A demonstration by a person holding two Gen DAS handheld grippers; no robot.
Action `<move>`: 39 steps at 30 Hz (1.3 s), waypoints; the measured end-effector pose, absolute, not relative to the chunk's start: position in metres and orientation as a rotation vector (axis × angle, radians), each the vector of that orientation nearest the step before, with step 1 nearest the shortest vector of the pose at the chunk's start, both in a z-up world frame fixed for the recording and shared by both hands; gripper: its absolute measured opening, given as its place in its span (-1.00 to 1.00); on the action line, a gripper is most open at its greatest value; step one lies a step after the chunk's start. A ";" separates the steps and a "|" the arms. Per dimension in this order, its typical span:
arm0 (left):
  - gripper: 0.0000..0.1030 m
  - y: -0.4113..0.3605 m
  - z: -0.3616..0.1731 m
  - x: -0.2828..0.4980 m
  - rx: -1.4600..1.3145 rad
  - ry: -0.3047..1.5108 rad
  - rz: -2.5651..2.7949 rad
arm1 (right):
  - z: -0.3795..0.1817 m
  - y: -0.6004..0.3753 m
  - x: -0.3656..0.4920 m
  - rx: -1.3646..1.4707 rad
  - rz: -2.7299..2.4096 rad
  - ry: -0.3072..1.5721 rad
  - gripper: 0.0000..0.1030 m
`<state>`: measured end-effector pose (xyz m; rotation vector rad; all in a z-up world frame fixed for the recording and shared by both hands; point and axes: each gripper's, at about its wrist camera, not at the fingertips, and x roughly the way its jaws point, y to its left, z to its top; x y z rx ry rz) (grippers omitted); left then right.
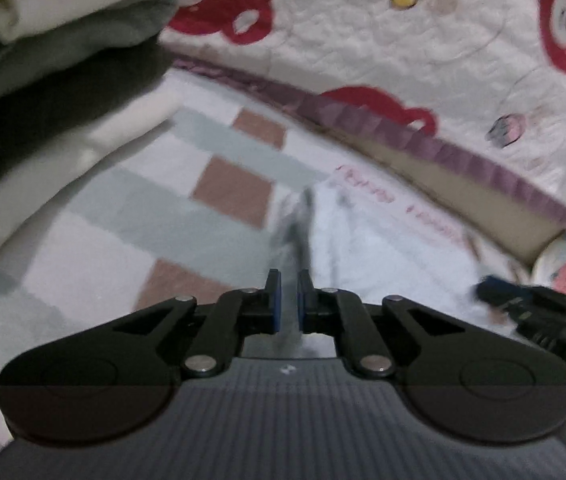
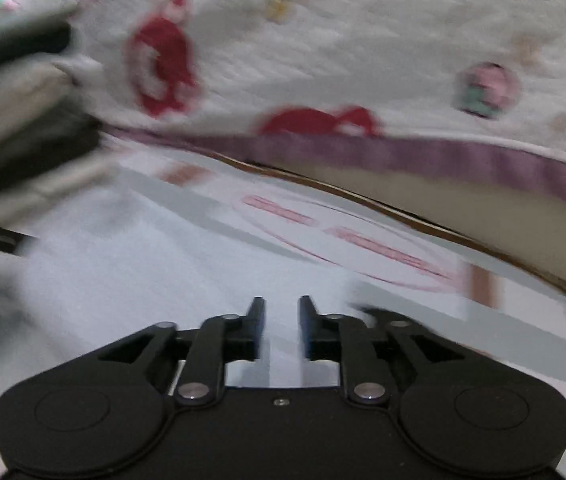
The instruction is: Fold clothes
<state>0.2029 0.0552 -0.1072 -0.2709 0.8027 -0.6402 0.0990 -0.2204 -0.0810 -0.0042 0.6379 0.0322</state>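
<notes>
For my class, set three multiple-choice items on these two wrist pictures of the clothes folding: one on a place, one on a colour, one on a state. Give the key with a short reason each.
1. Where is the stack of folded clothes in the left wrist view?
A. upper left
B. lower right
C. centre

2. What colour is the border band of the quilt?
A. green
B. purple
C. orange

3. What are the left tongs doing?
A. spread wide, nothing between them
B. out of view
C. closed on a fold of the white garment

Key: A, the stack fills that corner; B, the band below the red prints is purple; C, cloth runs up between the nearly closed pads.
</notes>
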 end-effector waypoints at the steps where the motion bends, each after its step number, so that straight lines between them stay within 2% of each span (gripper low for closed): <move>1: -0.86 0.053 -0.107 0.202 -0.265 0.788 -0.653 | -0.080 -0.209 0.106 0.006 0.085 0.647 -0.10; 6: -0.72 0.056 -0.114 0.205 -0.308 0.776 -0.670 | -0.086 -0.168 0.159 0.063 0.249 0.731 -0.05; 8: -0.71 0.058 -0.114 0.209 -0.329 0.775 -0.671 | -0.090 -0.165 0.181 0.080 0.204 0.750 0.10; 10: -0.71 0.058 -0.113 0.210 -0.339 0.778 -0.683 | -0.098 -0.175 0.206 0.159 0.189 0.789 0.39; 12: -0.71 0.057 -0.112 0.210 -0.338 0.784 -0.692 | -0.111 -0.188 0.230 0.222 0.252 0.845 0.39; 14: -0.71 0.053 -0.114 0.210 -0.310 0.802 -0.689 | -0.112 -0.198 0.241 0.159 0.209 0.821 0.10; 15: -0.71 0.051 -0.115 0.209 -0.299 0.809 -0.688 | -0.114 -0.206 0.243 0.145 0.153 0.830 -0.36; 19: -0.68 0.044 -0.115 0.211 -0.260 0.794 -0.696 | -0.120 -0.243 0.237 0.121 -0.069 0.866 -0.39; 21: -0.54 0.034 -0.114 0.220 -0.255 0.777 -0.711 | -0.109 -0.256 0.207 0.146 -0.039 0.809 -0.39; 22: -0.48 0.029 -0.114 0.225 -0.254 0.769 -0.719 | -0.105 -0.261 0.193 0.160 -0.019 0.785 -0.30; 24: -0.54 0.019 -0.113 0.231 -0.205 0.737 -0.716 | -0.097 -0.269 0.166 0.173 0.022 0.750 -0.10; 25: -0.81 0.014 -0.112 0.233 -0.177 0.721 -0.714 | -0.097 -0.268 0.159 0.133 0.037 0.757 0.02; 26: -0.87 0.009 -0.112 0.236 -0.150 0.704 -0.712 | -0.098 -0.266 0.152 0.082 0.050 0.769 0.07; 29: -0.89 -0.005 -0.111 0.243 -0.068 0.653 -0.703 | -0.104 -0.266 0.147 -0.068 -0.022 0.800 0.25; 30: -0.89 -0.007 -0.109 0.245 -0.054 0.637 -0.699 | -0.105 -0.270 0.144 -0.082 -0.058 0.803 0.39; 36: -0.81 -0.008 -0.122 0.258 -0.114 0.676 -0.708 | -0.117 -0.312 0.143 0.245 -0.087 0.802 0.41; 37: -0.89 -0.008 -0.126 0.260 -0.116 0.686 -0.705 | -0.120 -0.316 0.142 0.292 -0.072 0.772 0.34; 38: -0.89 -0.009 -0.123 0.256 -0.074 0.650 -0.678 | -0.122 -0.320 0.141 0.339 -0.050 0.739 0.14; 39: -0.89 -0.009 -0.118 0.251 -0.019 0.602 -0.643 | -0.124 -0.325 0.140 0.394 -0.025 0.710 -0.55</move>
